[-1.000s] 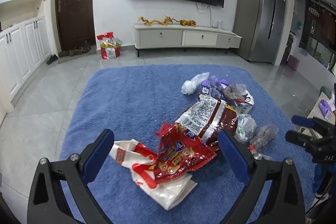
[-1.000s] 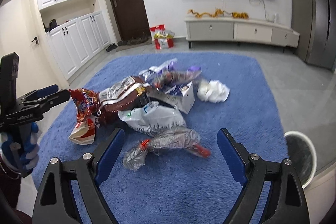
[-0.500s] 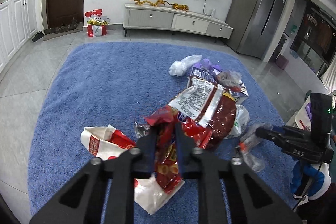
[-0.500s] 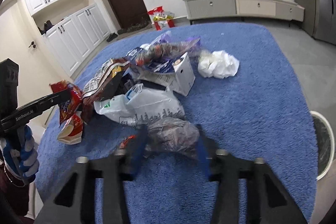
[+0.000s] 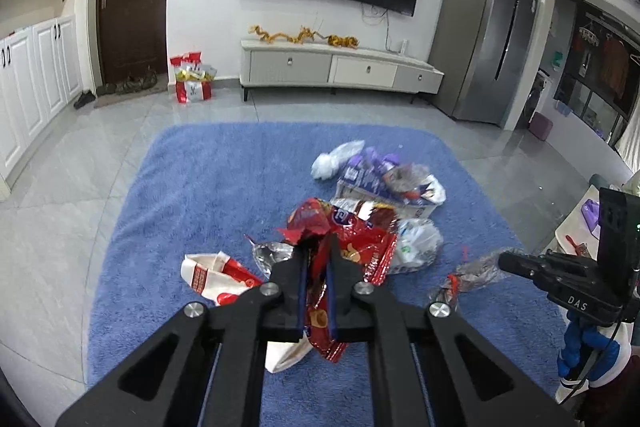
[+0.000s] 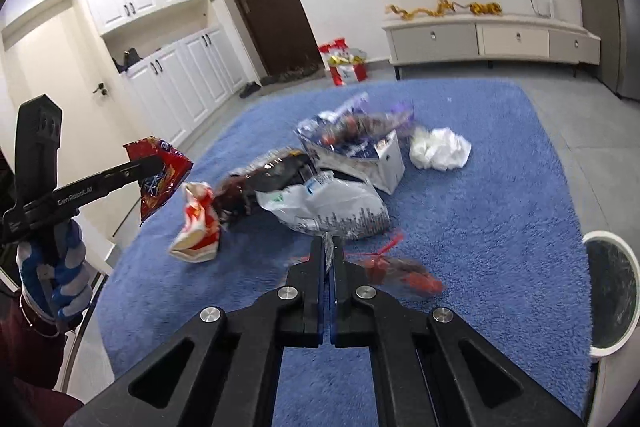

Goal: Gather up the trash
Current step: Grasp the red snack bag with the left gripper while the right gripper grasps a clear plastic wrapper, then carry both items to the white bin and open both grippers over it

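My left gripper (image 5: 318, 247) has its jaws closing tight on a red snack bag (image 5: 352, 247), which hangs lifted off the blue rug (image 5: 208, 187). From the right wrist view the same left gripper (image 6: 150, 163) holds that red bag (image 6: 164, 175) up at the left. My right gripper (image 6: 329, 247) has its jaws closing tight on a clear plastic wrapper (image 6: 396, 267) with a red tie, low over the rug. In the left wrist view the right gripper (image 5: 506, 261) pinches that wrapper (image 5: 468, 275) at the right.
A trash pile lies mid-rug: a white-and-red paper bag (image 6: 196, 227), a brown snack bag (image 6: 264, 179), a white plastic bag (image 6: 328, 207), a purple-printed carton (image 6: 360, 143) and a white crumpled wad (image 6: 440, 147). A round white bin (image 6: 612, 291) stands at the right edge.
Both grippers went from wide open to shut. The left one took the red snack bag and raised it; the right one clamped the clear wrapper and pulled it a little off the pile.
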Motion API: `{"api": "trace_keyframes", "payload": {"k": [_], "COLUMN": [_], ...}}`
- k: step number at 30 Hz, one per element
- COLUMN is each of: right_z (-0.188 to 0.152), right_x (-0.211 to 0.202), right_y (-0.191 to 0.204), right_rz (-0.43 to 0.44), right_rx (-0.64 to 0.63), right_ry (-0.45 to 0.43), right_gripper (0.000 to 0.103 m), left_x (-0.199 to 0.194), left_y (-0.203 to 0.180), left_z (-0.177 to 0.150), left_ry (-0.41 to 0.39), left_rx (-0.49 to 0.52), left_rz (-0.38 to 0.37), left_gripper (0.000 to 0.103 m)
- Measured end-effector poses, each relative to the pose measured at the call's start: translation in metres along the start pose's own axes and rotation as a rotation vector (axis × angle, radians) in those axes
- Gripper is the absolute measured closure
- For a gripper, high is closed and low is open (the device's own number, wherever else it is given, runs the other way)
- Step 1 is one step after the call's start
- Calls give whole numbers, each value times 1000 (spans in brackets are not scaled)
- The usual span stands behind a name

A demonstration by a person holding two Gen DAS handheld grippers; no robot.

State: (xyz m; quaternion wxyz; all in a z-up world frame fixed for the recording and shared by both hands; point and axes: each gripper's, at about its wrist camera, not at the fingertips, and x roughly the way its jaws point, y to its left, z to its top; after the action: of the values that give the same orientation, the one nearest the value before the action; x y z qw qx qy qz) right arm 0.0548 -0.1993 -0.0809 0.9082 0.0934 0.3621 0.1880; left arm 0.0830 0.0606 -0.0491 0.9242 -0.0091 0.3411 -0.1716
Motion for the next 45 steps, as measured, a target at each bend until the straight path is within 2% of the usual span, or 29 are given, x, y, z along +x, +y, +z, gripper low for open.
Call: {"api": "trace_keyframes", "payload": {"k": [4, 8, 14, 18, 22, 27, 35, 38, 40, 42, 43, 45], "right_z": [5, 8, 5, 3, 1, -4, -5, -3, -2, -2, -3, -4], "right_x": [-29, -60, -104, -131, -145, -142, -122, -110, -102, -97, -96, -99], "right_y": [-4, -17, -58, -102, -151, -213, -297, -318, -326, -330, -331, -330], "right_rz": [-8, -41, -140, -255, -367, -485, -585, -610, -628, -649, -653, -658], "right_rx": [-7, 4, 43, 83, 138, 213, 296, 315, 322, 328, 332, 340], "right_ry": [-62, -119, -190, -219, -222, -191, -134, -111, -94, -81, -81, -90], "right_gripper": [102, 102, 102, 102, 102, 102, 101, 101, 98, 87, 80, 75], "left_x": [-7, 2, 32, 61, 103, 154, 221, 246, 260, 270, 274, 278], "left_y": [-26, -70, -144, -200, -259, -319, -394, -409, -419, -426, -428, -428], "left_z": [11, 20, 32, 41, 47, 50, 51, 48, 46, 44, 42, 41], "left_ry": [-12, -8, 36, 74, 142, 207, 265, 301, 319, 324, 330, 348], "left_rx": [42, 103, 182, 243, 276, 312, 344, 323, 317, 320, 318, 306], "left_rz": [-19, -58, -155, -214, -280, -321, -361, -385, -391, -387, -392, -415], "left_gripper": [96, 96, 96, 96, 96, 95, 94, 85, 63, 52, 52, 52]}}
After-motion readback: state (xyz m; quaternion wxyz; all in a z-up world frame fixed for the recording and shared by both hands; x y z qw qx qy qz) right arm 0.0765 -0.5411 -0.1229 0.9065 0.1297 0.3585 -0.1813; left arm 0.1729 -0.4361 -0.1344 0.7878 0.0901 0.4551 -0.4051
